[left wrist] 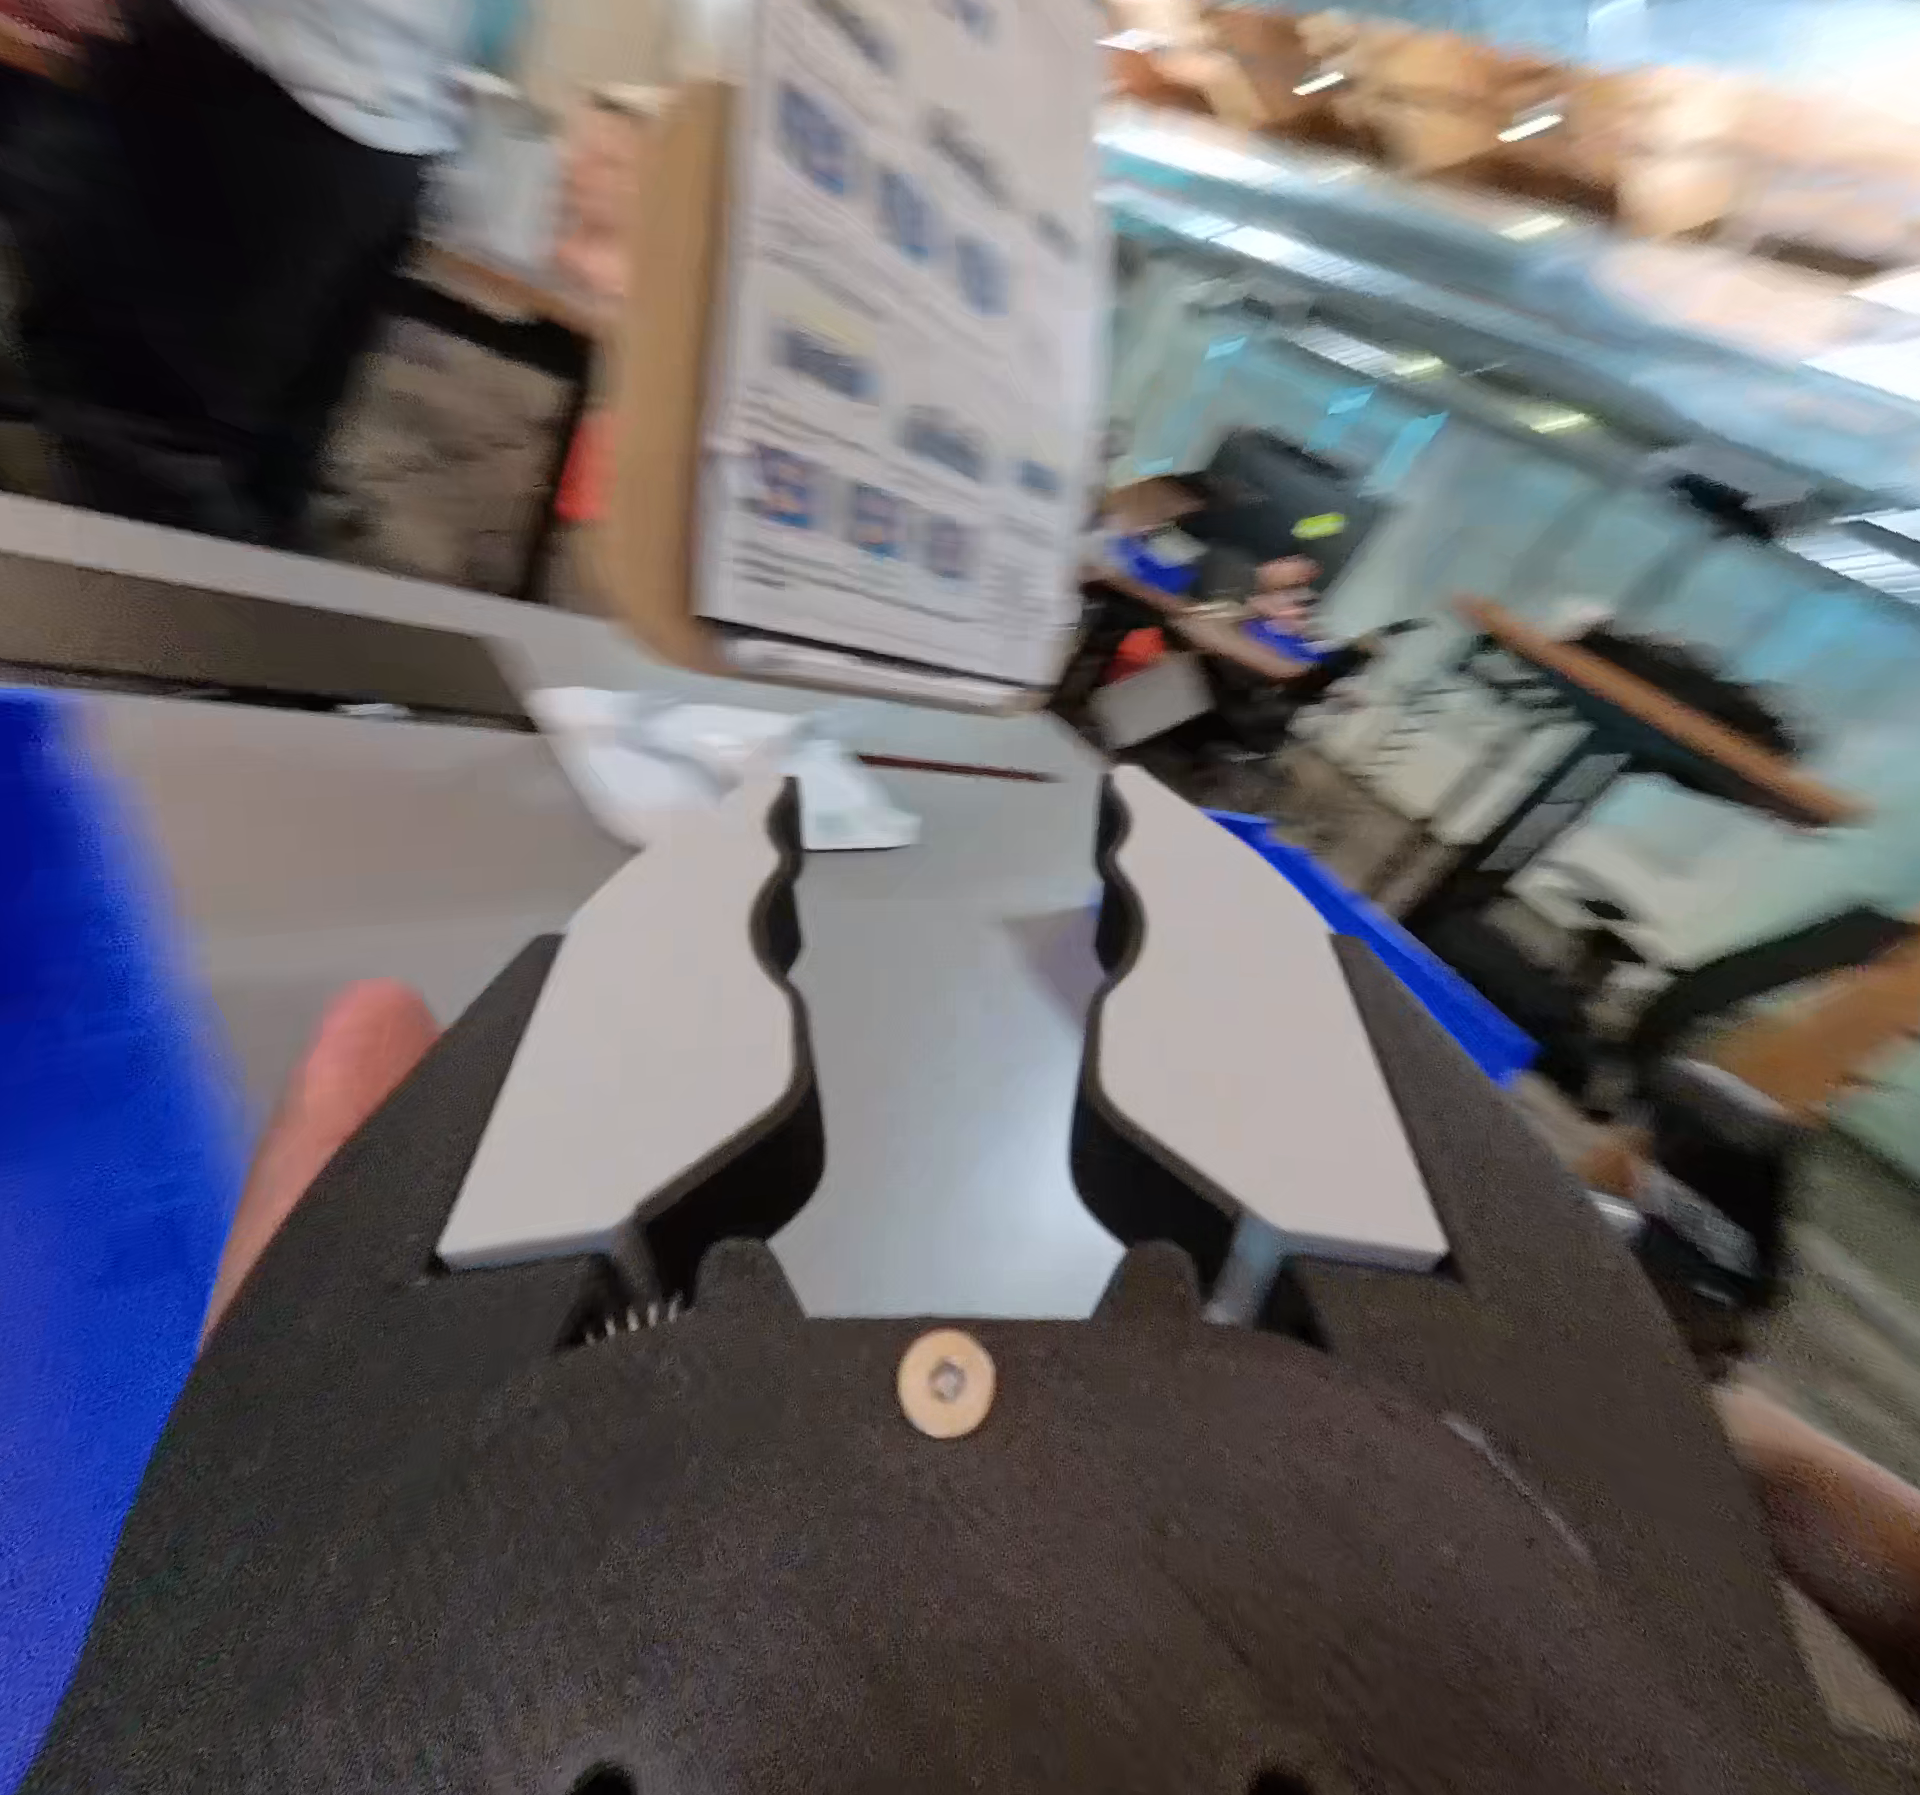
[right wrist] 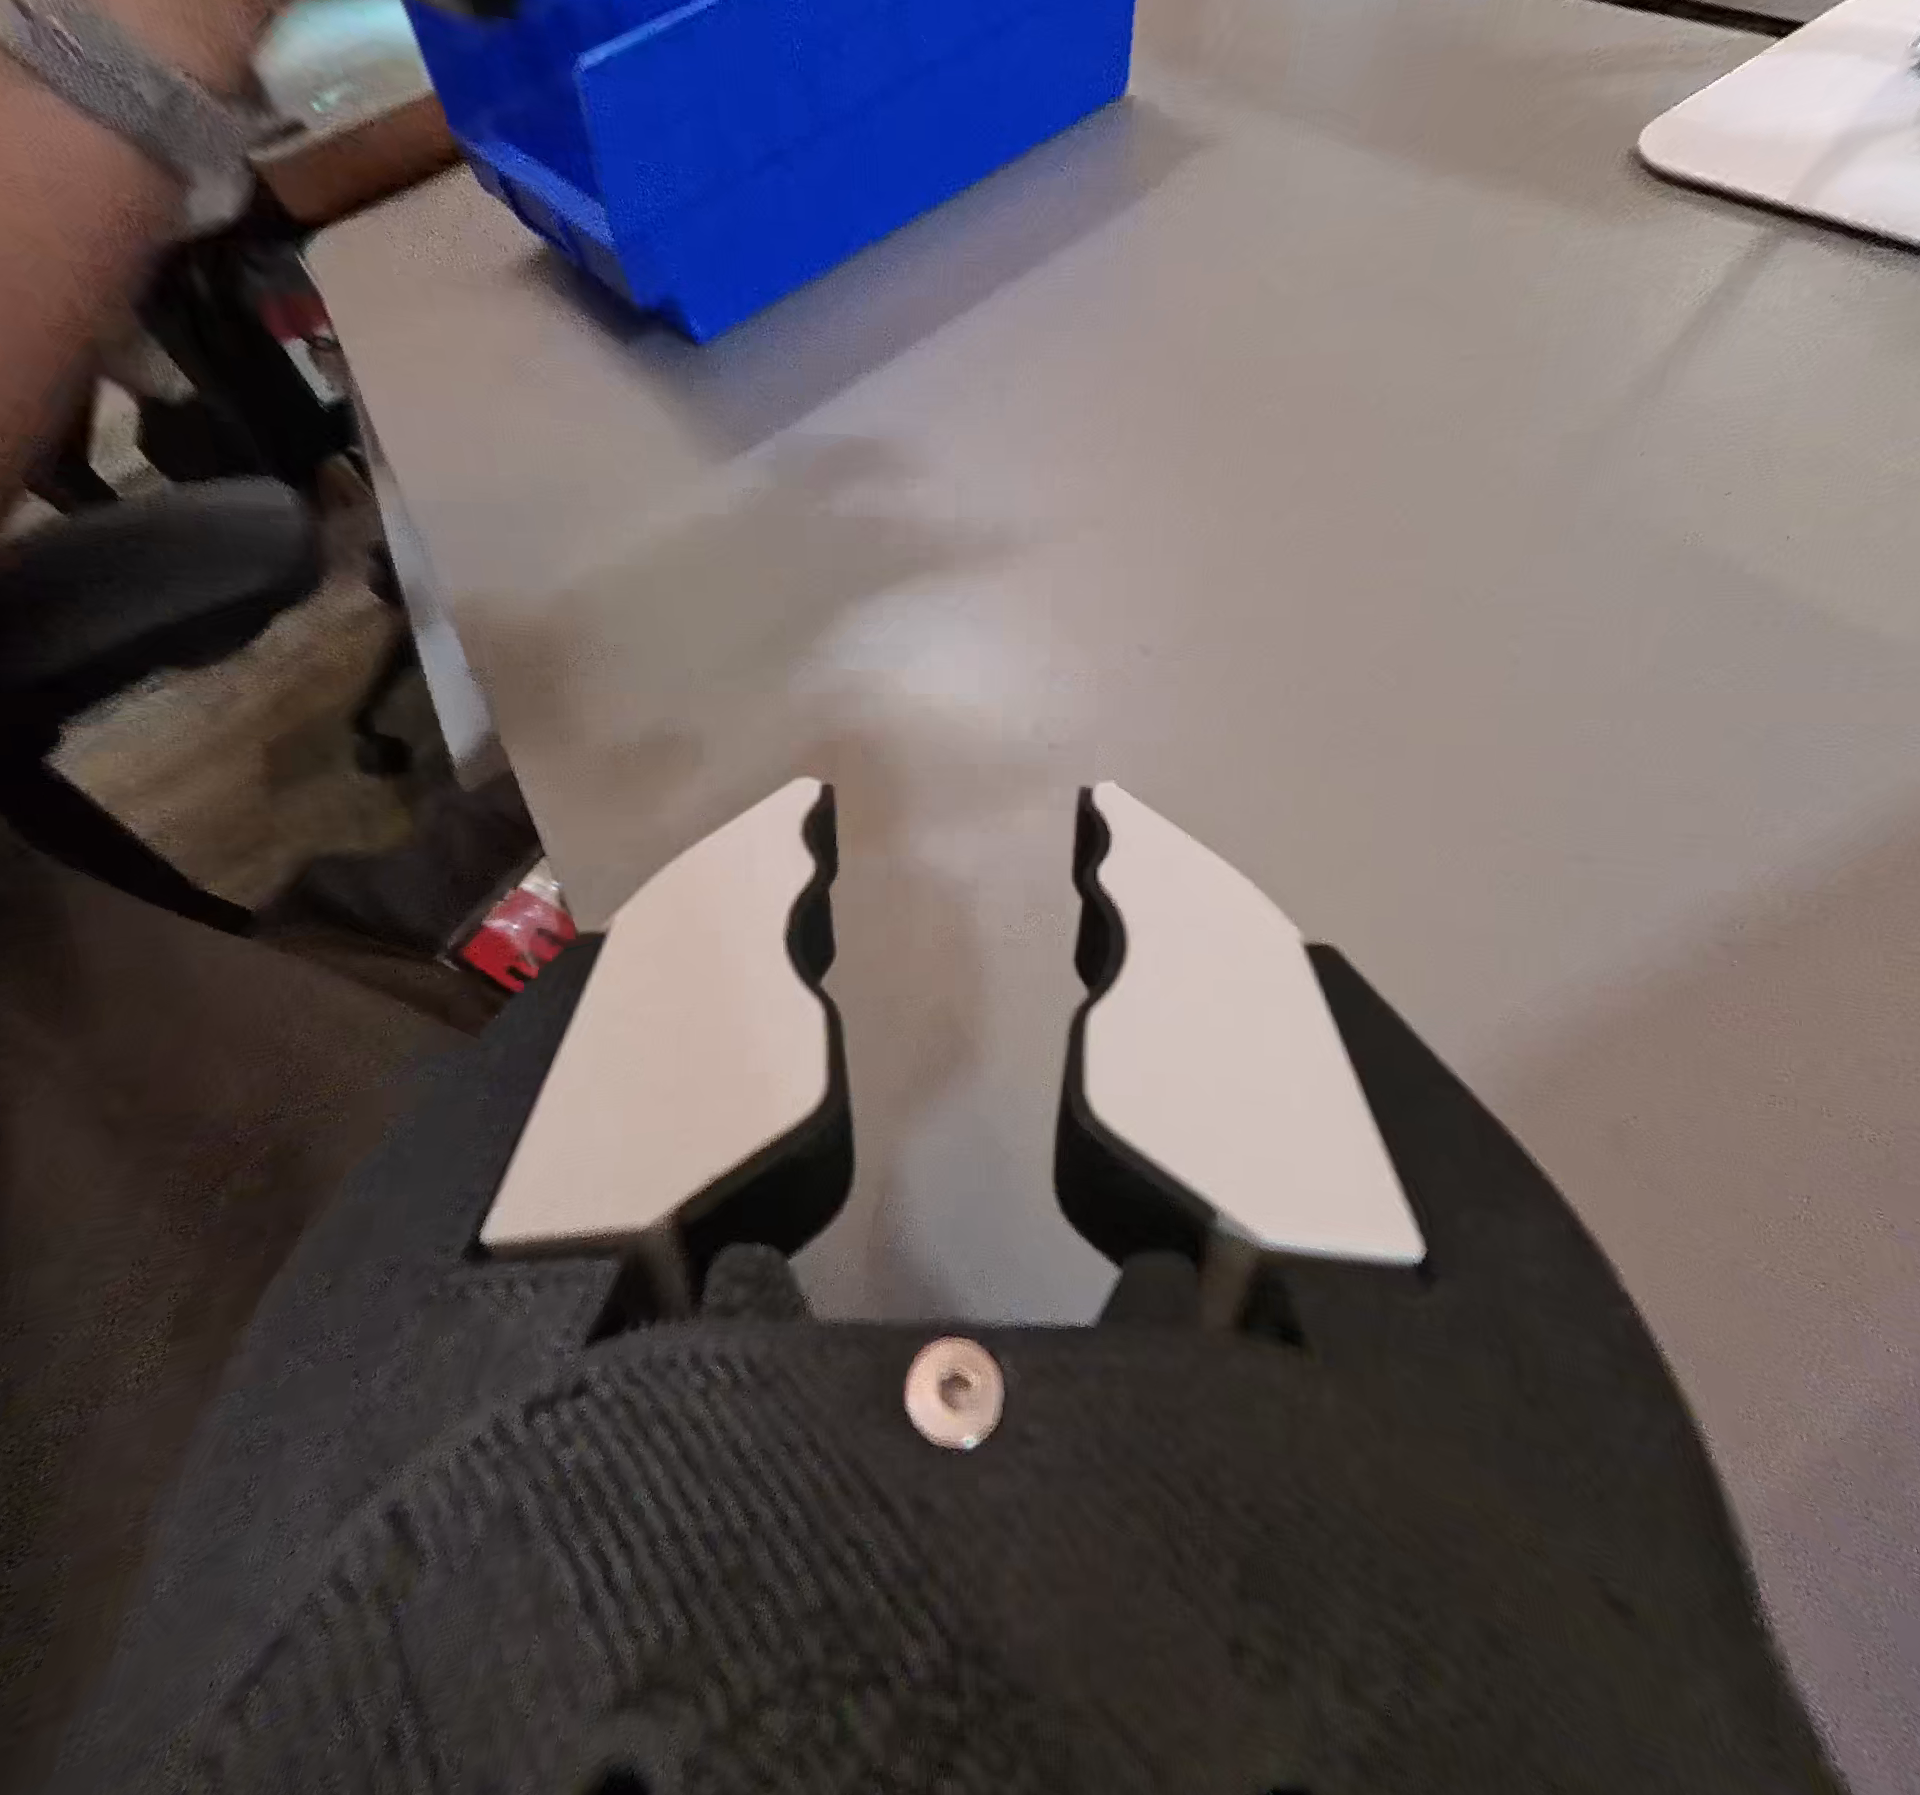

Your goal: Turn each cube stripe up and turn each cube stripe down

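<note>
Left gripper (left wrist: 945, 800), right gripper (right wrist: 956, 800): fingers apart, empty. Cubes unseen; right gripper, near blue bin (right wrist: 831, 114), risks knocking it.

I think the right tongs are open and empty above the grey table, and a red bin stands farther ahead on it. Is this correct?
Nearly. The bin is blue, not red, as the right wrist view shows. The rest holds: the right tongs are open and empty above the grey table, with the bin farther ahead on it.
</note>
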`<control>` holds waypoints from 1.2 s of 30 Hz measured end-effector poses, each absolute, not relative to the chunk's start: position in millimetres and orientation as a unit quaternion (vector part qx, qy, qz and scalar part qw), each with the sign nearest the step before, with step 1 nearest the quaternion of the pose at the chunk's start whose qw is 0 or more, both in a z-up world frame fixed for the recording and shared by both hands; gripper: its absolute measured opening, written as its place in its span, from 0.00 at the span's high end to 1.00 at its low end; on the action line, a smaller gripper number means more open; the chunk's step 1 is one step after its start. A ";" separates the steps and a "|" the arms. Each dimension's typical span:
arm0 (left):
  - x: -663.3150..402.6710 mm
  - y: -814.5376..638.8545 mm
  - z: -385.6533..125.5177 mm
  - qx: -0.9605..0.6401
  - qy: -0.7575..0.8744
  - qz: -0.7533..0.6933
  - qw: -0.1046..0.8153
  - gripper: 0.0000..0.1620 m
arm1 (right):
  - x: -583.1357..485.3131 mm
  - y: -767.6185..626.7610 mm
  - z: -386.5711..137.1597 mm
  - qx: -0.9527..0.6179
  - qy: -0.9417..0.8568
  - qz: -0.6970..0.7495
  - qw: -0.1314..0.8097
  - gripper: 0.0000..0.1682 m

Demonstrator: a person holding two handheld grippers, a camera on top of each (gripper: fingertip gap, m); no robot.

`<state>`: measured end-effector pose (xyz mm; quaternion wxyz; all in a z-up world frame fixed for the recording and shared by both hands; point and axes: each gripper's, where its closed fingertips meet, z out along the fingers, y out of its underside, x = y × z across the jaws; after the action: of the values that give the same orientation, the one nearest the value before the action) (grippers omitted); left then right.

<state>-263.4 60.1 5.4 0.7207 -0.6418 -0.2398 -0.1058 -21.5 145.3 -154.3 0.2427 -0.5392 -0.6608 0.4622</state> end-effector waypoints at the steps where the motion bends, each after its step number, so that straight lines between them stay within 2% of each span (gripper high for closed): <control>1: -286.6 44.3 0.1 -0.665 -0.266 -0.063 0.695 0.60 | -21.7 145.4 -158.6 -0.541 -0.663 0.459 0.240 0.74; 3: -329.5 15.2 -27.1 -0.721 -0.307 0.010 0.621 0.53 | -20.0 141.1 -164.1 -0.549 -0.657 0.472 0.213 0.75; 7: -385.5 -25.8 -103.7 -0.793 -0.374 0.112 0.467 0.49 | -19.8 141.8 -163.4 -0.558 -0.640 0.491 0.193 0.76; 15: -420.0 -23.9 -168.1 -0.855 -0.353 0.182 0.333 0.49 | -21.8 157.6 -155.6 -0.591 -0.585 0.529 0.170 0.78; 21: -422.9 -26.9 -207.3 -0.871 -0.394 0.118 0.270 0.53 | -22.4 175.8 -156.0 -0.606 -0.572 0.520 0.187 0.78; 22: -422.4 -29.7 -212.7 -0.874 -0.395 0.120 0.257 0.54 | -22.5 175.8 -156.3 -0.607 -0.570 0.522 0.184 0.78; 23: -423.3 -33.7 -215.8 -0.877 -0.393 0.130 0.245 0.62 | -22.6 175.3 -156.6 -0.607 -0.569 0.524 0.181 0.78; 24: -425.1 -36.0 -214.4 -0.878 -0.387 0.142 0.244 0.72 | -23.0 174.5 -156.9 -0.607 -0.569 0.525 0.179 0.78; 29: -432.6 -31.0 -160.1 -0.831 -0.400 0.160 0.352 0.72 | -22.6 169.7 -161.3 -0.601 -0.587 0.512 0.181 0.78; 33: -414.6 -13.5 -75.9 -0.752 -0.380 0.115 0.526 0.73 | -21.6 167.3 -162.6 -0.593 -0.600 0.503 0.190 0.79; 36: -366.5 18.1 -12.6 -0.696 -0.312 0.000 0.647 0.73 | -21.7 165.8 -160.5 -0.589 -0.598 0.509 0.191 0.79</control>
<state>-366.5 18.1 -12.6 0.6469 -0.6959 -0.3117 -0.0001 -21.7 165.8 -160.5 0.1906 -0.5889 -0.5984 0.5086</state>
